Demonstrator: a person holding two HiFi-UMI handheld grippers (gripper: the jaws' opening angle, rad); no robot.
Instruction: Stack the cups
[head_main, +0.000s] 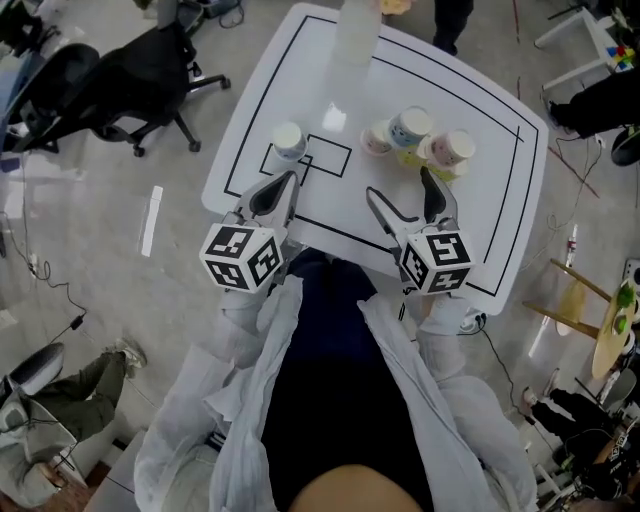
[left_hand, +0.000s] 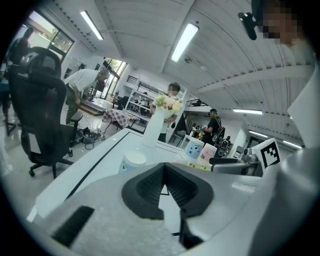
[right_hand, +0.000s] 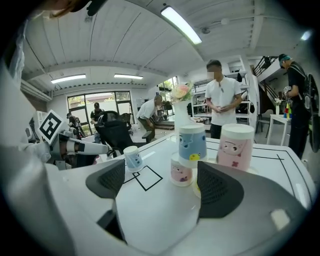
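Desk (head_main: 480, 220): white top, black lines ruled inside its edges.
Floor (head_main: 90, 250): grey, glossy, with cables trailing beyond the desk's left edge.
Office chair (head_main: 140, 70): black, on castors, off the desk's far-left corner.
Wooden frame (head_main: 572, 300): pale yellow, beyond the desk's right edge; kind unclear.
Ceiling (right_hand: 100, 45): white ribbed panels.
Tube lights (left_hand: 184, 42): long, lit, set in the ceiling.
Windows (right_hand: 95, 102): large, bright, in the far wall.
Shelving (left_hand: 140, 97): open racks past the desk's far edge.
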